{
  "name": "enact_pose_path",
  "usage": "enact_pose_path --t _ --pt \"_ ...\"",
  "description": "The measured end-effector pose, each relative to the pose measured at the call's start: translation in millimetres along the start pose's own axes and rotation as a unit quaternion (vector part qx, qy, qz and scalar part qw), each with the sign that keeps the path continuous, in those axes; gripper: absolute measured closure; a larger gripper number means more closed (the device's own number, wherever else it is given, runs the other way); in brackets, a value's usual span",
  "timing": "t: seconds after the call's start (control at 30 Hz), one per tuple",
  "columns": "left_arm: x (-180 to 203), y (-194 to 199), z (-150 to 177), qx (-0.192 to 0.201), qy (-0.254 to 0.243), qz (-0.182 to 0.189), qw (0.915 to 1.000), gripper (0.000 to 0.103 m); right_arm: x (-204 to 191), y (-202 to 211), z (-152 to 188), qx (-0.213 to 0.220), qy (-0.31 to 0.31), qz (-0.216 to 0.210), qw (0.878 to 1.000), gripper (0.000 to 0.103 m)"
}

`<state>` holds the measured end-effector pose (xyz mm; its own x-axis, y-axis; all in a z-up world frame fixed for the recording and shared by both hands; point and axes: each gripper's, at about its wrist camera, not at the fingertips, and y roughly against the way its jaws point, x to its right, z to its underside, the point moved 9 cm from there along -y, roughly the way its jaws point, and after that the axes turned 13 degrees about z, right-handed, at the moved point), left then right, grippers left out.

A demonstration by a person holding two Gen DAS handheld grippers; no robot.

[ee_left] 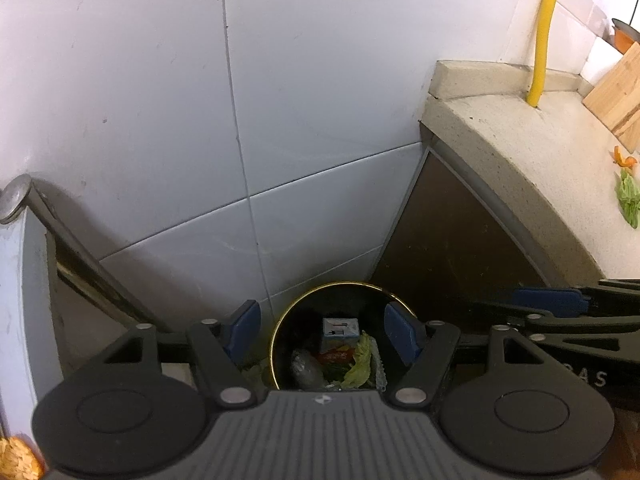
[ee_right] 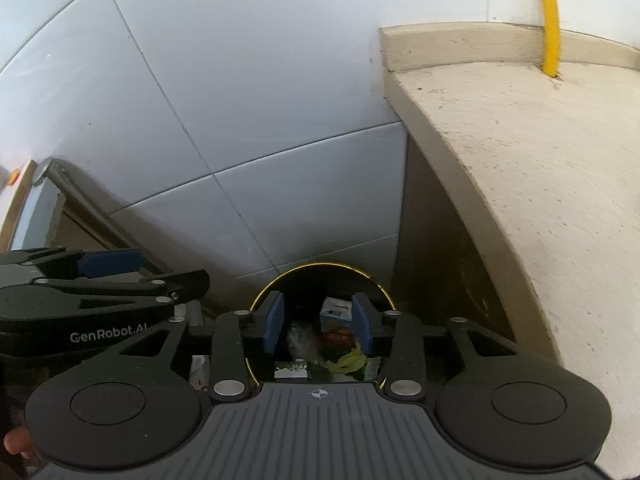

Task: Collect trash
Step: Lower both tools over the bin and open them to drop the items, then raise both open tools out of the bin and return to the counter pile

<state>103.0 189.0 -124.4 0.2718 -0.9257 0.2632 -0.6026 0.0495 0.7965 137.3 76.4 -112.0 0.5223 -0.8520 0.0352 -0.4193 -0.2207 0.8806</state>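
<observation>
We look down past a white tiled wall and a beige stone counter to a dark, gold-rimmed trash bin in the corner below. We hold both tools above its mouth. The left gripper has its jaws apart with nothing between them; the right gripper is also parted and empty. Inside the bin lie a small carton, a red wrapper and a lettuce leaf. More green scraps remain on the counter.
</observation>
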Motion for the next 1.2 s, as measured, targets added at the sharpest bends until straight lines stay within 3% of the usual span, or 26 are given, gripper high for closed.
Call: enact_pose_path --t 0.1,0.4,0.73,1.2 --pt "1.0 -0.4 -0.6 0.001 -0.003 -0.001 1.0000 0.041 5.1 3.2 3.5 0.000 -0.005 0.005 1.000 0.052" --pt "7.8 2.6 0.7 0.007 -0.025 -0.004 0.9997 0.041 21.7 17.7 7.7 0.009 -0.023 0.019 1.000 0.035" --pt "11.8 1.9 1.7 0.008 -0.050 -0.020 0.9985 0.041 43.3 36.8 13.4 0.025 -0.031 0.029 0.999 0.029" --pt "48.9 4.6 3.5 0.022 -0.099 0.001 0.9948 0.041 65.0 66.7 18.3 0.061 -0.035 0.044 0.997 0.024"
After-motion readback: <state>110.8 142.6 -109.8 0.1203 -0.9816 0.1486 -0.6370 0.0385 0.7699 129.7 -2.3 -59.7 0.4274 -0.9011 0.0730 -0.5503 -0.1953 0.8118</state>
